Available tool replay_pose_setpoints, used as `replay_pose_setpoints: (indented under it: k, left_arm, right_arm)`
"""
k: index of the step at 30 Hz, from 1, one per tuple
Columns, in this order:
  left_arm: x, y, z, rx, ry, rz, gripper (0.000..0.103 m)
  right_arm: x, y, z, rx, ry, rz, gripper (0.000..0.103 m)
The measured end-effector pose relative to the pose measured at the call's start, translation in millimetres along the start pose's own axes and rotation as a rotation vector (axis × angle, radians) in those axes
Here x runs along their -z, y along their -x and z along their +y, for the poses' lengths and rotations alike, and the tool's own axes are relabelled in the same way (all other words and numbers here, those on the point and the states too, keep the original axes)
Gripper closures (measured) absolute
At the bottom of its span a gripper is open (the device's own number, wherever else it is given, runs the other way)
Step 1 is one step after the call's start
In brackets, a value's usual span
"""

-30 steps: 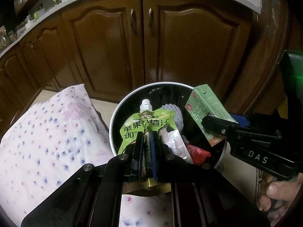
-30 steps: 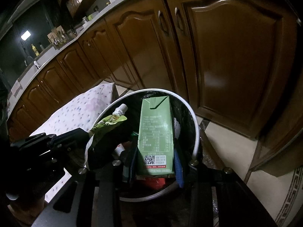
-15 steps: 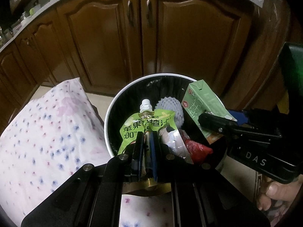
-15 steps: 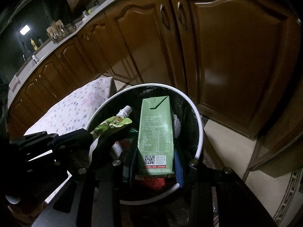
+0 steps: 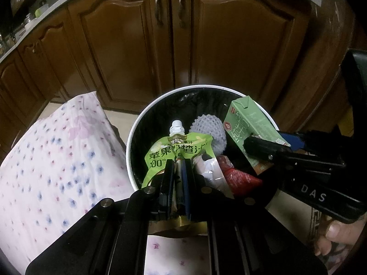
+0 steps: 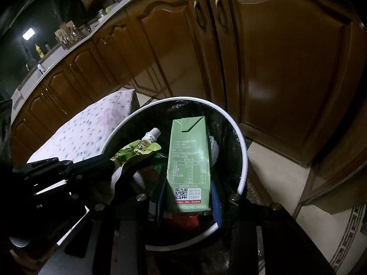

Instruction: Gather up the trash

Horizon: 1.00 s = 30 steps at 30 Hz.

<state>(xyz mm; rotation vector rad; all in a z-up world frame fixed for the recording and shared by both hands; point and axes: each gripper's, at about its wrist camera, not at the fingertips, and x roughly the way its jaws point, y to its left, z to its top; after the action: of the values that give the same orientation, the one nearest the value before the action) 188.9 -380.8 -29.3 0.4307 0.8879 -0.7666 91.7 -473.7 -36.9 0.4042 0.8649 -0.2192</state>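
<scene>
Two hand-held grippers hang over a white-rimmed trash bin (image 5: 134, 135) lined with a black bag, set on the floor in front of dark wooden cabinet doors (image 5: 128, 45). The left gripper (image 5: 179, 174) is closed tight on the lower part of a green juice pouch (image 5: 176, 149), whose white spout points to the far side above the bin's opening. The right gripper (image 6: 189, 197) is clamped on the base of a green drink carton (image 6: 189, 158), which stands nearly upright over the right half of the bin. Inside the bin, beneath both items, lie a white foam net (image 5: 209, 130), a red wrapper (image 5: 240, 178) and a crumpled clear wrapper (image 5: 207, 171). A floral-print cloth (image 5: 52, 160) covers a surface just left of the bin. A thumb (image 5: 339, 233) shows at the near right edge of the left wrist view.
</scene>
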Motion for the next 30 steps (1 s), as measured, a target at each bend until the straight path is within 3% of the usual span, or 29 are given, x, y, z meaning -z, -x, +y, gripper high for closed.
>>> replay_pose_setpoints:
  k: [6,10,17,22,30]
  left_arm:
    - [0.4,3.5,2.9,-0.001,0.014,-0.007,0.091]
    - [1.5,12.0,5.7,-0.01,0.018,-0.033,0.077]
    - [6.3,28.6,16.5,-0.026,0.044,-0.069,0.065]
    - [17.1,40.9,26.2,-0.023,0.079,-0.086,0.056]
    - [51.0,67.5,41.9,-0.044,0.131,-0.126,0.039]
  right_arm:
    - [1.0,-2.0,-6.9,-0.026,-0.04,0.016,0.065]
    - [1.4,2.7,-8.1,-0.027,-0.048,0.003,0.065]
    - [1.0,14.0,-1.2,-0.031,-0.046,-0.022,0.064]
    - [3.5,23.8,3.5,-0.033,-0.047,-0.042,0.058]
    - [21.0,45.2,20.9,-0.05,-0.069,-0.1,0.034]
